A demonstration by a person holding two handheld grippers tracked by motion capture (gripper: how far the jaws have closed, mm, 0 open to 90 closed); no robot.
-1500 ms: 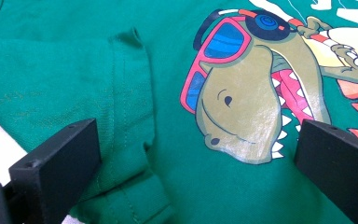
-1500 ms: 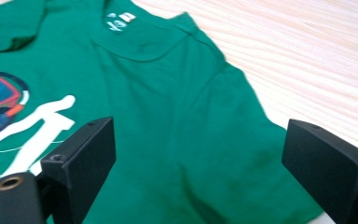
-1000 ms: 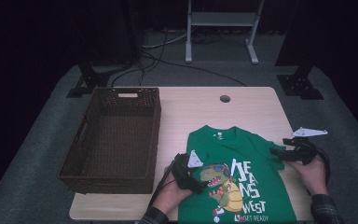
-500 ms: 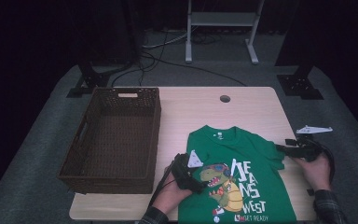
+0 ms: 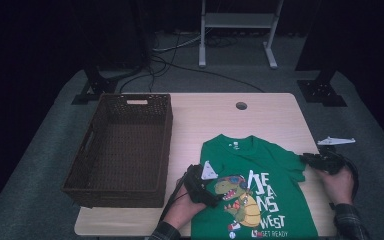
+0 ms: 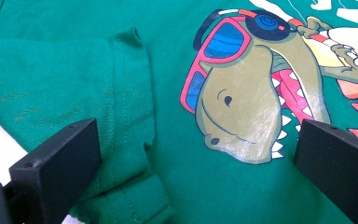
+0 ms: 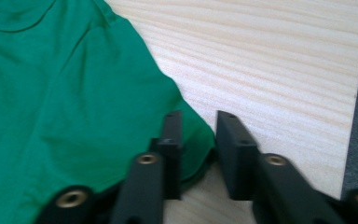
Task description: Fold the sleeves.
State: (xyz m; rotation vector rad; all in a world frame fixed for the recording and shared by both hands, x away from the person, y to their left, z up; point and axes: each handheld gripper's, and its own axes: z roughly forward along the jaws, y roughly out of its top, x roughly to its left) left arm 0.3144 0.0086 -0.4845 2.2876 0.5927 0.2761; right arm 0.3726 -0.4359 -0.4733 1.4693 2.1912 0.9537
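Black jaws of the right gripper point(image 7: 198, 154) stand close together, with a small gap between them, and the hem of the right sleeve of the green T-shirt point(image 7: 65, 107) lies in that gap. They have just been closing on this edge of cloth; whether the pads already press it I cannot tell. The left gripper point(image 6: 196, 158) has its jaws wide apart, low over the front of the shirt, one jaw over the folded left sleeve and the other beside the dinosaur print point(image 6: 256, 93) with red sunglasses. In the high view the T-shirt point(image 5: 260, 165) lies flat, print up, on the near right part of the wooden desk point(image 5: 215, 115). A dark woven basket point(image 5: 122, 147) stands on the left part of the desk, just beside the shirt.
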